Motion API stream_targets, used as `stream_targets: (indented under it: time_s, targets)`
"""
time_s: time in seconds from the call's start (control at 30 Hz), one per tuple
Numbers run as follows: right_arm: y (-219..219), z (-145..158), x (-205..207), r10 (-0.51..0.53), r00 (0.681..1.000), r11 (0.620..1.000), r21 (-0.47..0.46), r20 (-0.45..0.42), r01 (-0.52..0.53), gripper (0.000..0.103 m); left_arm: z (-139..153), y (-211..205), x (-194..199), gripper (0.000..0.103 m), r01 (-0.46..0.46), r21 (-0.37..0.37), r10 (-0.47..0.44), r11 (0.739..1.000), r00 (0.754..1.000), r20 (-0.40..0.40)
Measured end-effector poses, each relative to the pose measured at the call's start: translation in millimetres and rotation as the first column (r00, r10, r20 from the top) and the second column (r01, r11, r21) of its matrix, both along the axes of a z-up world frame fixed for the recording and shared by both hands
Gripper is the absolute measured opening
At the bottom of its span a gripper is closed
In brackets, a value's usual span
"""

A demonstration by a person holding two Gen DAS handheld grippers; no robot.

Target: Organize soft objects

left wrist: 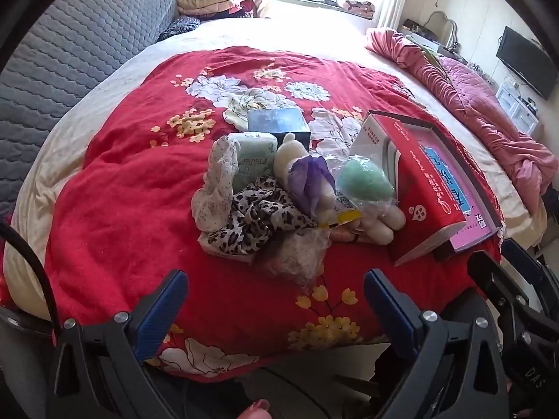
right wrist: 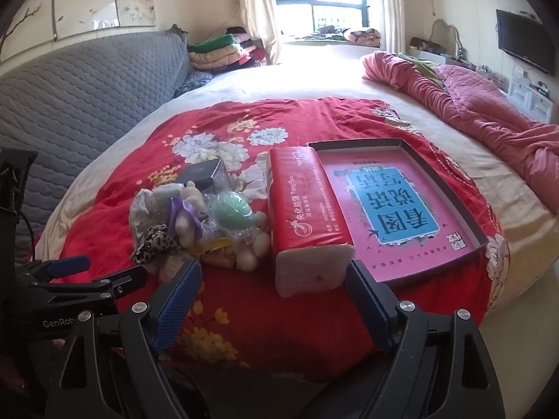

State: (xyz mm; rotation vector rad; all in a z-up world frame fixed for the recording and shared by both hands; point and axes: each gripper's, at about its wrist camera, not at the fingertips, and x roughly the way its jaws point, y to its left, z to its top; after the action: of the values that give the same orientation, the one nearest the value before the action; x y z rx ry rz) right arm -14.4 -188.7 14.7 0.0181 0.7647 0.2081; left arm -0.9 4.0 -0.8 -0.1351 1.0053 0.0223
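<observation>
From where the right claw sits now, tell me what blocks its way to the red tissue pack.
Nothing visible does. The right claw is open with the red tissue pack straight ahead, only the red floral blanket between them. The pink-lined tray lies alongside the pack.

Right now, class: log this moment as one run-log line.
left gripper: open, empty | right gripper: open, facing red tissue pack | soft pile: untouched | tray: beside pack

A heap of soft things lies on the red floral blanket (left wrist: 115, 192): a crumpled leopard-print fabric scarf (left wrist: 258, 214), a cream plush toy with purple ribbon (left wrist: 307, 178), a bagged round green sponge (left wrist: 367, 179), and a mint-green wrapped tissue pack (left wrist: 255, 160). Just beside them lies a long red tissue pack (right wrist: 304, 206), flat against a shallow pink-lined tray (right wrist: 464, 206).
</observation>
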Motion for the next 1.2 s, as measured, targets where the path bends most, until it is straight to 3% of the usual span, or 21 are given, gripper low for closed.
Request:
stream_targets:
  time_s: [1.2]
  targets:
    - [2.2,2.5,-1.9,-0.007,1.0,0.999,-0.033,0.017,0.008,0.085,4.2,-1.8,-2.0,0.101,-0.001,0.008,0.001,1.0,1.0,0.015]
